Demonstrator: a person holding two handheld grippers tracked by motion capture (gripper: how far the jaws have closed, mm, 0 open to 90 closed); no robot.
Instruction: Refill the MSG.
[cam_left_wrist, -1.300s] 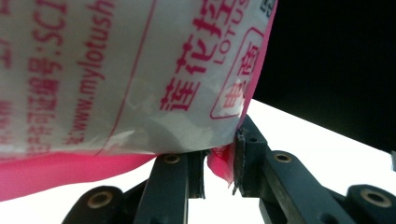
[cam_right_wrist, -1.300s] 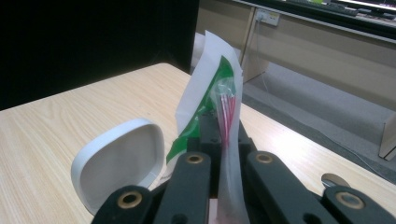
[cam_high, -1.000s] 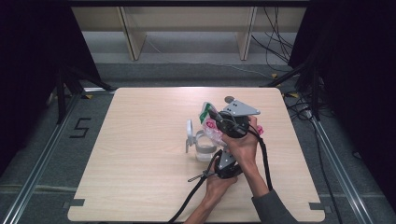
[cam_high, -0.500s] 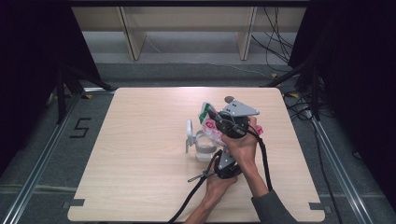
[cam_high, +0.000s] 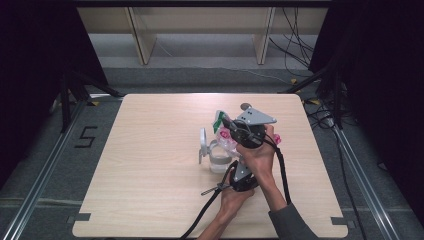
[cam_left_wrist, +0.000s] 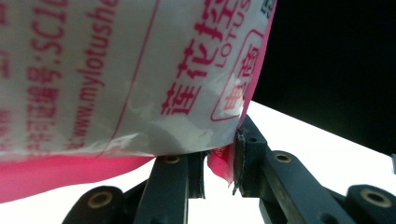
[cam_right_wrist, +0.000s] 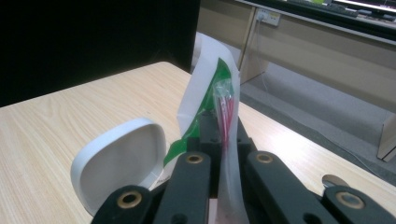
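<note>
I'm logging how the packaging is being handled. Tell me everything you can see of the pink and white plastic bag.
The plastic bag is thin, glossy film, white with pink-red printed characters and a pink edge band. In the left gripper view, the left gripper pinches its pink lower corner. In the right gripper view, the right gripper clamps a clear, crinkled strip with red print. In the high view it is held above the table, over a clear container, between both hands. Its contents cannot be made out.

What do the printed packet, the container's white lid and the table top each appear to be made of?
Printed packet: thin glossy plastic film, judging by its creases and sheen. White lid: probably moulded plastic, smooth and matte with a rounded rim. Table top: pale wood or wood-look laminate, showing grain lines.
</note>
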